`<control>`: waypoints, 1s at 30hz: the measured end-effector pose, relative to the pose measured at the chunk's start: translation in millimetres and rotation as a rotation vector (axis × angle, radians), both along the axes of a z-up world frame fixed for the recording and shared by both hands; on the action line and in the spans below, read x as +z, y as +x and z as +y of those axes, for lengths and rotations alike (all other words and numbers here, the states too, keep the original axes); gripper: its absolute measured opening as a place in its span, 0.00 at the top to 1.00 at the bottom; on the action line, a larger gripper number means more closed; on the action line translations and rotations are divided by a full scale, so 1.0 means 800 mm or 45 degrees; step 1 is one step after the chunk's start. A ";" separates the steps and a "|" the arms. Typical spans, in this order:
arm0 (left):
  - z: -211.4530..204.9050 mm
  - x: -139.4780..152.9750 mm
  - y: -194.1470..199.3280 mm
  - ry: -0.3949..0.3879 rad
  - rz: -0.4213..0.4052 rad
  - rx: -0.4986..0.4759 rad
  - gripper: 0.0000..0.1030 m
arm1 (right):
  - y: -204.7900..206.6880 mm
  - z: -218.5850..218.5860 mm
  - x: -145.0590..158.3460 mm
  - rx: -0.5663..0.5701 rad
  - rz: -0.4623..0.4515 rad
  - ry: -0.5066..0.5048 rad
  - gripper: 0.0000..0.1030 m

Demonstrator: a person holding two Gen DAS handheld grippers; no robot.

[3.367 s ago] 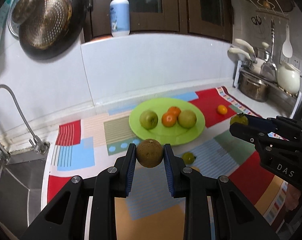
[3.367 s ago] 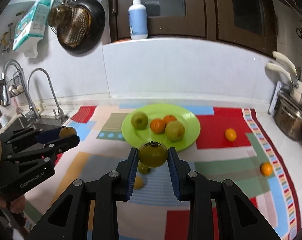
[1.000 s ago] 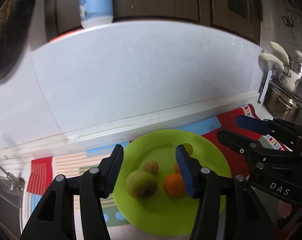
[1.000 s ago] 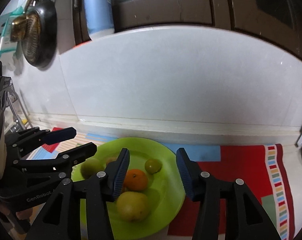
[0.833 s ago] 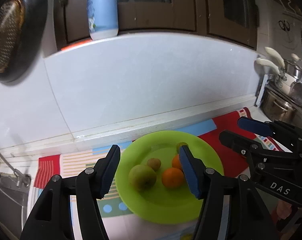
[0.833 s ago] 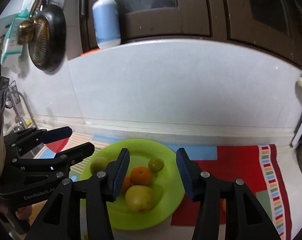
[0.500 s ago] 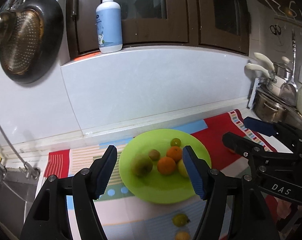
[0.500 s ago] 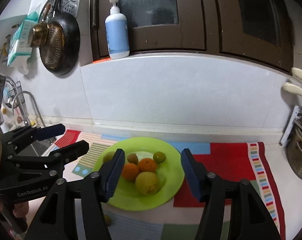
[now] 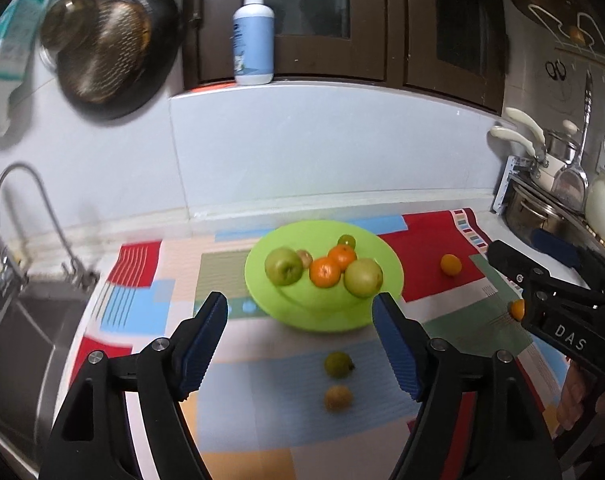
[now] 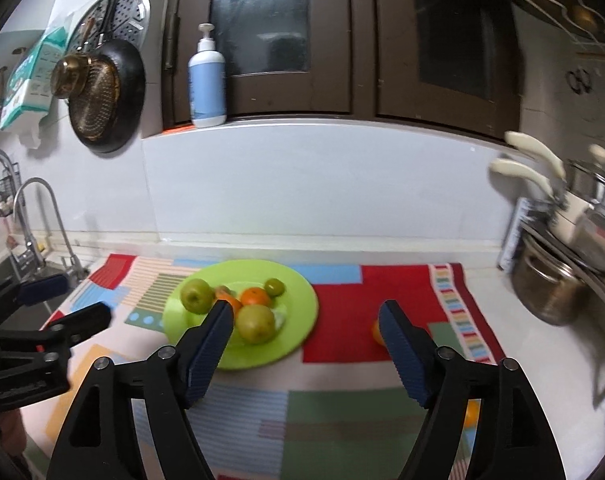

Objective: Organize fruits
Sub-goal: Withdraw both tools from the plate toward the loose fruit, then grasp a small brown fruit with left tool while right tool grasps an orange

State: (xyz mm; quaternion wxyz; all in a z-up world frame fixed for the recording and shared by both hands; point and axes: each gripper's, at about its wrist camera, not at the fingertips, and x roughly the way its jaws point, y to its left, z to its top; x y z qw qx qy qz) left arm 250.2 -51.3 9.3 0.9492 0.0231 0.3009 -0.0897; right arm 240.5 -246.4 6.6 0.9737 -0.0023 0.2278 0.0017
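A green plate [image 9: 298,312] [image 10: 302,304] on the patterned mat holds two green apples [image 9: 283,266], two oranges [image 9: 325,272], a small brown fruit and a small green one [image 9: 346,241]. Loose on the mat lie a small green fruit [image 9: 338,365], a yellowish fruit [image 9: 337,398] and oranges [image 9: 451,265] [image 9: 517,309] [image 10: 376,332]. My left gripper [image 9: 300,320] is open and empty, pulled back above the mat in front of the plate. My right gripper [image 10: 305,328] is open and empty, right of the plate; it shows in the left wrist view [image 9: 550,280].
A sink and tap [image 9: 26,216] are at the left. Pots [image 10: 550,292] and utensils stand at the right. A soap bottle [image 9: 253,36] sits on the ledge and a pan [image 9: 114,48] hangs on the wall.
Both grippers have let their fruit go onto the plate, opened wide and drawn back and up from the plate. The loose fruit on the mat has come back into view.
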 end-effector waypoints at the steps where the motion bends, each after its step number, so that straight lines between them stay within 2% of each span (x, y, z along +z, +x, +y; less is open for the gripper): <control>1: -0.001 -0.002 -0.007 -0.003 -0.007 0.013 0.26 | -0.004 -0.004 -0.001 -0.016 0.002 0.007 0.26; 7: -0.008 -0.015 -0.044 0.010 -0.068 0.148 0.19 | -0.029 -0.036 -0.015 -0.153 0.018 0.083 0.26; 12: -0.023 -0.032 -0.064 0.012 -0.068 0.159 0.18 | -0.044 -0.069 -0.034 -0.290 0.066 0.200 0.26; 20: -0.048 -0.073 -0.056 0.066 0.039 0.168 0.18 | -0.046 -0.110 -0.084 -0.467 0.206 0.212 0.26; 24: -0.049 -0.097 -0.040 0.026 0.125 0.239 0.20 | -0.037 -0.127 -0.102 -0.545 0.250 0.207 0.26; 27: -0.052 -0.112 -0.025 0.013 0.184 0.255 0.24 | -0.022 -0.135 -0.111 -0.596 0.271 0.200 0.26; 30: -0.056 -0.123 -0.010 0.036 0.231 0.279 0.32 | -0.007 -0.149 -0.121 -0.660 0.300 0.254 0.26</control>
